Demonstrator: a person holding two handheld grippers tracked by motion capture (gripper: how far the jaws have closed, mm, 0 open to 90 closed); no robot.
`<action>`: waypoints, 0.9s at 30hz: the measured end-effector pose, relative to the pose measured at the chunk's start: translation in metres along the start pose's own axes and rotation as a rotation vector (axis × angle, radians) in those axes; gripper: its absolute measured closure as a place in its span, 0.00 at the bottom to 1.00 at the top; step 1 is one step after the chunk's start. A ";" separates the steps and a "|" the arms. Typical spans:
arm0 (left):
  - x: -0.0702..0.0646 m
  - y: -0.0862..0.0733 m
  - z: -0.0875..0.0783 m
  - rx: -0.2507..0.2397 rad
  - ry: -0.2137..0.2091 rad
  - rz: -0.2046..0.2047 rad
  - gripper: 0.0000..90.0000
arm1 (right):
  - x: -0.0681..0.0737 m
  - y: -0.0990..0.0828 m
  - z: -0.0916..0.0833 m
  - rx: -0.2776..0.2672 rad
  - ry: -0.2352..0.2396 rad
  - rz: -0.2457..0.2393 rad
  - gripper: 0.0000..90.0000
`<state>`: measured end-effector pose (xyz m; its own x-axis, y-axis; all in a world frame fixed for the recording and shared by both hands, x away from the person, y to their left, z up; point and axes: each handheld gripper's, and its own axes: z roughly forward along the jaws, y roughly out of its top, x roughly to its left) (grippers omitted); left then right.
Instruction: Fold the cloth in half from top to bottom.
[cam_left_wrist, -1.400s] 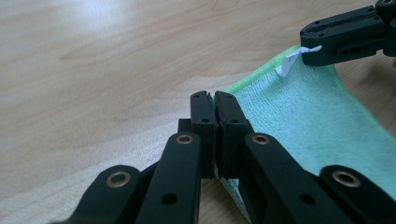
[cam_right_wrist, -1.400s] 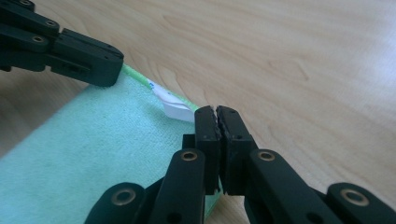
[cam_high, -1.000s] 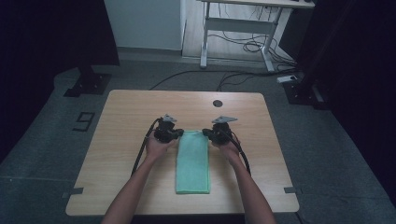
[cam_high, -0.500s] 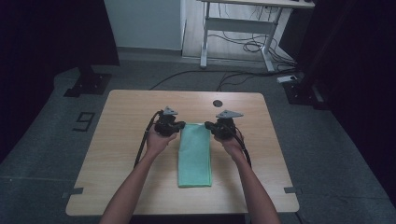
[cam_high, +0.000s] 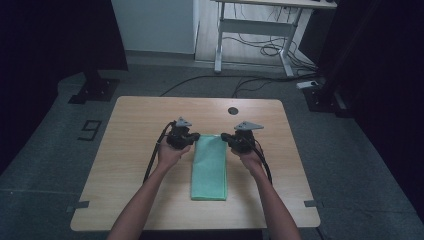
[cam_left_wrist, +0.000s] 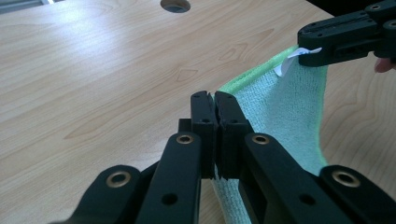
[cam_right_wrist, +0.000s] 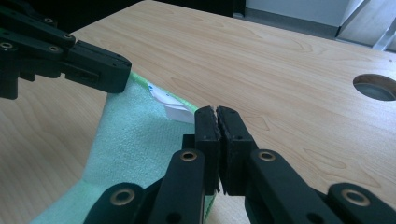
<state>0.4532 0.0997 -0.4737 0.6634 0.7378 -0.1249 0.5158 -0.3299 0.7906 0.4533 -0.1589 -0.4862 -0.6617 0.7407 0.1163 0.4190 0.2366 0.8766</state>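
Forearms in from six o'clock, wrists level. Left gripper (cam_high: 192, 137) clamped on the cloth's (cam_high: 209, 167) ten o'clock corner, right gripper (cam_high: 226, 137) clamped on its two o'clock corner. Far edge raised; rest flat mid-tabletop (cam_high: 130, 130), running toward six o'clock. White tag (cam_right_wrist: 173, 108) near right corner.

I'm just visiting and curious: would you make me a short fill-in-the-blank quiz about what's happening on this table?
1. The folded cloth on the table is ____ in colour.
2. The left gripper and the right gripper each pinch a far ____ of the cloth.
3. Both grippers' jaws are ____.
4. Beyond the cloth, the tabletop has a round ____.

Missing words: green; corner; shut; hole
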 end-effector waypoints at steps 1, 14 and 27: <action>-0.001 -0.001 -0.001 -0.004 0.000 0.005 0.97 | 0.001 -0.001 -0.001 -0.002 0.005 0.000 0.96; -0.012 -0.013 -0.017 -0.029 -0.019 0.077 0.97 | 0.013 -0.011 -0.015 -0.016 0.043 -0.037 0.96; -0.016 -0.024 -0.024 -0.029 -0.040 0.101 0.97 | 0.022 -0.026 -0.022 -0.015 0.081 -0.049 0.96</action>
<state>0.4177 0.1100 -0.4767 0.7325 0.6775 -0.0669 0.4297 -0.3840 0.8172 0.4146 -0.1625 -0.4963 -0.7292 0.6754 0.1100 0.3762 0.2614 0.8889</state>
